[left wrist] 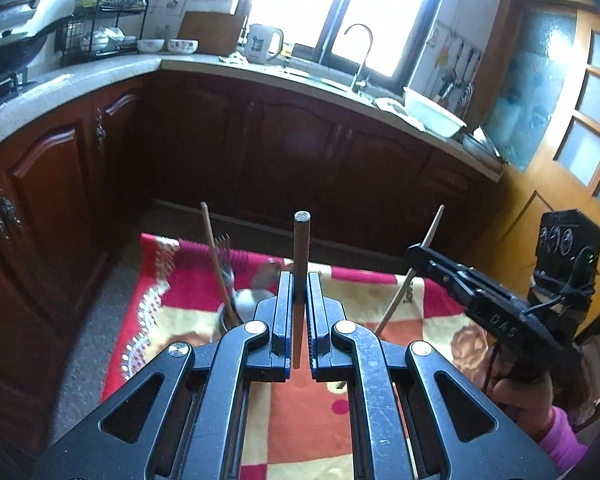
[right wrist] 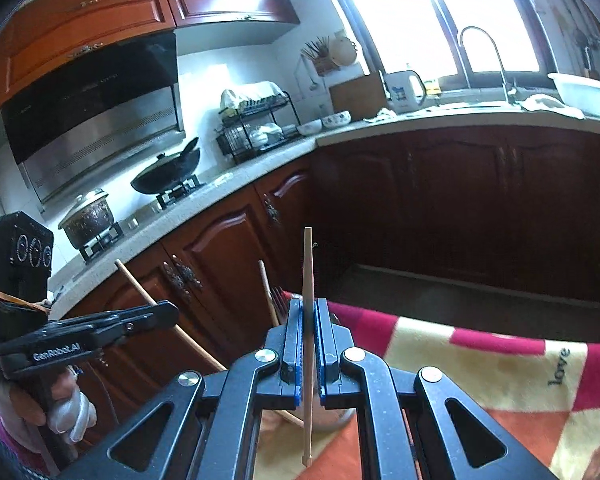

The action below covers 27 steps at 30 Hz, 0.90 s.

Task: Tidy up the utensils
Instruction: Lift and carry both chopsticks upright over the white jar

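Left gripper (left wrist: pixel 299 320) pinches a round wooden chopstick (left wrist: pixel 301 248) upright above the patterned cloth (left wrist: pixel 300 420). Right gripper (right wrist: pixel 309 344) pinches a paler chopstick (right wrist: pixel 308 264). Metal cup (left wrist: pixel 236 312) below holds another chopstick, fork and spoon. Risk: each stick is clamped near its lower half, so it may pivot in the pads, miss the cup mouth or tip it

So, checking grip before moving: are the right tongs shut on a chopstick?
Shut: the right tongs pinch the chopstick between both pads.
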Each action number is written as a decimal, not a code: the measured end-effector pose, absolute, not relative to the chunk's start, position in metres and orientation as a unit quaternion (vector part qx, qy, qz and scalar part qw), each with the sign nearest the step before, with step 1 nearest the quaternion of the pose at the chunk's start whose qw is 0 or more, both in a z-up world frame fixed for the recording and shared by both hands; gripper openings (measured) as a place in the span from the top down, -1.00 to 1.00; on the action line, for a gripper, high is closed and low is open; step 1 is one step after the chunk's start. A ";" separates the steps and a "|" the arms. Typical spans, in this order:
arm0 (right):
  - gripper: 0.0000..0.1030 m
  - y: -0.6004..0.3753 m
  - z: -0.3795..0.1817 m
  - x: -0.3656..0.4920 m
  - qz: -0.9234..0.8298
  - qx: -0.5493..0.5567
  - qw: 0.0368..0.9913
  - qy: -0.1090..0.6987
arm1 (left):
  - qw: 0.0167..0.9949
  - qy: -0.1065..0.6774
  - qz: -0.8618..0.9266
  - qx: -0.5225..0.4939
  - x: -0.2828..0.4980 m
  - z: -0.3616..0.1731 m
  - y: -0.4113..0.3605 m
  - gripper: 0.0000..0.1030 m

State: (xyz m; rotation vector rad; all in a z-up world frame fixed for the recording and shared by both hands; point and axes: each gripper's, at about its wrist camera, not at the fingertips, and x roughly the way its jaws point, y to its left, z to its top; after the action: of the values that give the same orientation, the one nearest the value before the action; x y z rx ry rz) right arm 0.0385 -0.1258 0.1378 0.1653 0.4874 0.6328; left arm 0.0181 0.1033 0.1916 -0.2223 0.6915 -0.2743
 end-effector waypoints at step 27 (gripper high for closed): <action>0.91 -0.033 0.095 0.097 0.284 0.013 0.931 0.229 | 0.920 0.375 -0.074 -0.092 0.074 0.142 0.122 0.91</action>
State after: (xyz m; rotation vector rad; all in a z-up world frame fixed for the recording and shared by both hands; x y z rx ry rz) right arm 0.0965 -0.0333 0.0950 0.0270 0.4681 0.5810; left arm 0.0741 0.1215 0.1423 -0.1899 0.7700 -0.1528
